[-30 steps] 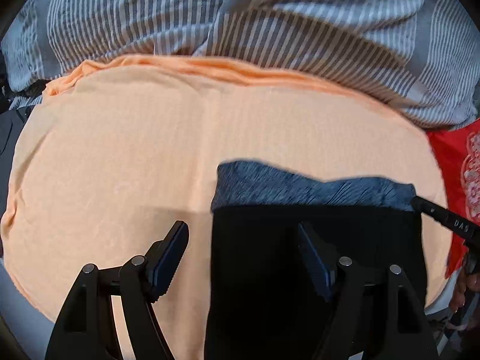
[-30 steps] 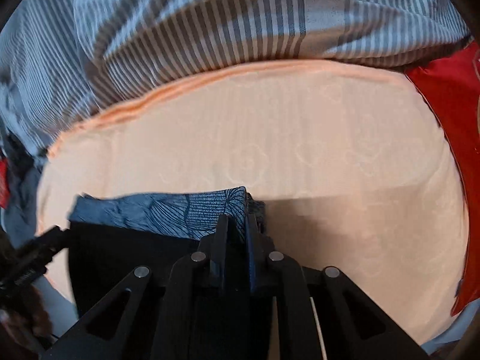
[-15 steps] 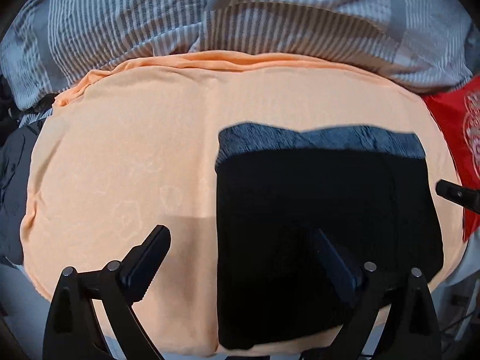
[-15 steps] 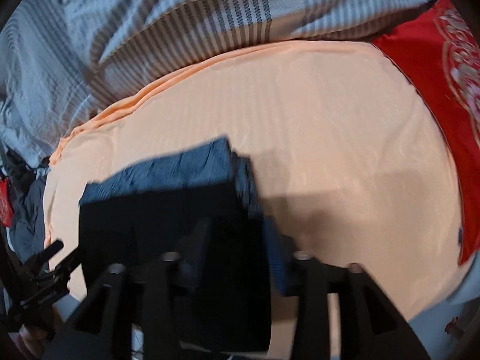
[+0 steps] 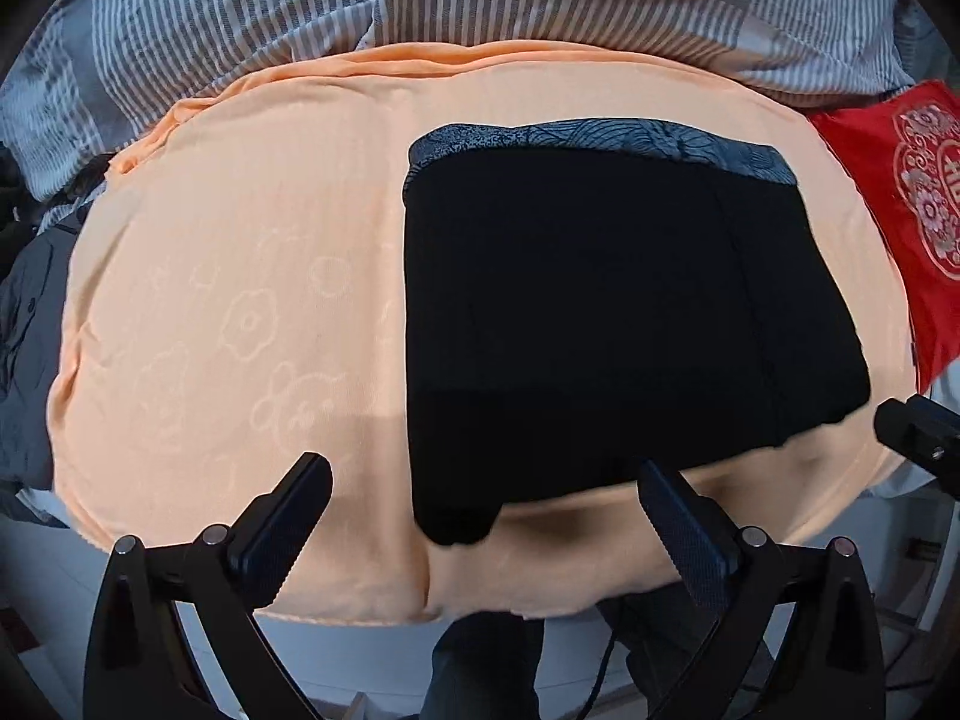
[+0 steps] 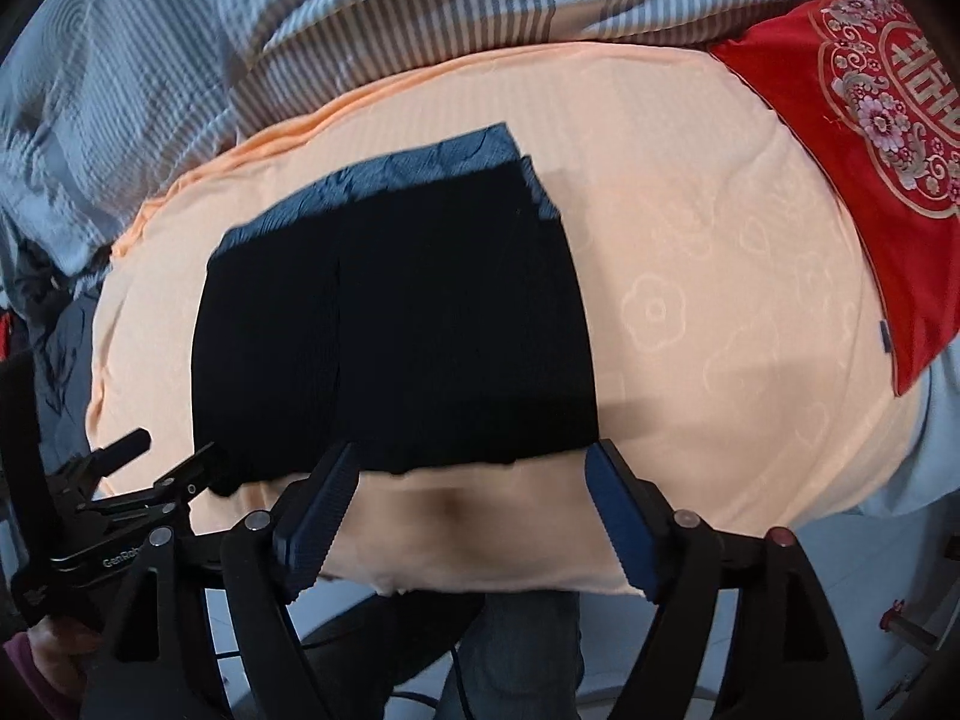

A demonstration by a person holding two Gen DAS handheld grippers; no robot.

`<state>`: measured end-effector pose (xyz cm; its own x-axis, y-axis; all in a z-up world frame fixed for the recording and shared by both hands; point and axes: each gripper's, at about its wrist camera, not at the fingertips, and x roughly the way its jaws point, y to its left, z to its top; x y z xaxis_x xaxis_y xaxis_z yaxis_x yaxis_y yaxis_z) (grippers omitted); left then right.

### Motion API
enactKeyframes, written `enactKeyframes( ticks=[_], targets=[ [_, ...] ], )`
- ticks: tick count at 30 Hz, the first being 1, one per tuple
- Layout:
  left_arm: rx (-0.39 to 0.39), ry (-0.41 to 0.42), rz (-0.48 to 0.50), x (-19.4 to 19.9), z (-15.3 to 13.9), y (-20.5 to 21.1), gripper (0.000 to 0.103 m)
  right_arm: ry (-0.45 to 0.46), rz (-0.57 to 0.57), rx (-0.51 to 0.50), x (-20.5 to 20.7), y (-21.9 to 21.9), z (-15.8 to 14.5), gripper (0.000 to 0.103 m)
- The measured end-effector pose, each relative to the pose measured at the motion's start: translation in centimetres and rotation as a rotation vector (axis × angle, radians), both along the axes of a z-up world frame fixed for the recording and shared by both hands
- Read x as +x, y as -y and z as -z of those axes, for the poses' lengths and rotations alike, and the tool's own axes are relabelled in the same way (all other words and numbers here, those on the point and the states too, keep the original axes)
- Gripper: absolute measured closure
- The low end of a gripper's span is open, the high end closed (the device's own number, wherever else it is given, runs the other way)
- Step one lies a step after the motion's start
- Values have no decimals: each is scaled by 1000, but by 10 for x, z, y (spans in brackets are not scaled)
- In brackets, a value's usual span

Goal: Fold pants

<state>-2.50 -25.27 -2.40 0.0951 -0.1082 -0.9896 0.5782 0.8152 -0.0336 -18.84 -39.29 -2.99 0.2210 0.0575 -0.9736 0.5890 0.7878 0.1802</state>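
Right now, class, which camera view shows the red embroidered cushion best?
The right wrist view: the red cushion fills the upper right corner, its gold and floral embroidery sharp and mostly in frame. The left wrist view shows the same cushion squeezed against the right edge, with part of its pattern cut off by the frame.

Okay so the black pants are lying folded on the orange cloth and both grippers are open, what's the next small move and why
Probably nothing more than lifting both away. The pants lie flat in a neat rectangle on the orange cloth; the left gripper and right gripper are open, at the near edge, holding nothing.
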Motion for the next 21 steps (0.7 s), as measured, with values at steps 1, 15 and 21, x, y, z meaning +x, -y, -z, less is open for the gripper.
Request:
enactKeyframes(
  ticks=[1,15,21],
  targets=[
    [0,6,1,-3,-5,-1,0,-8,-3,-8,-2,-4,-2,21],
    [16,-10,13,-18,-46,-16,0,-33,-15,-87,-5,-32,-40,0],
    [5,3,38,-23,-61,-17,0,-33,-27,-95,-5,-42,-53,0]
  ],
)
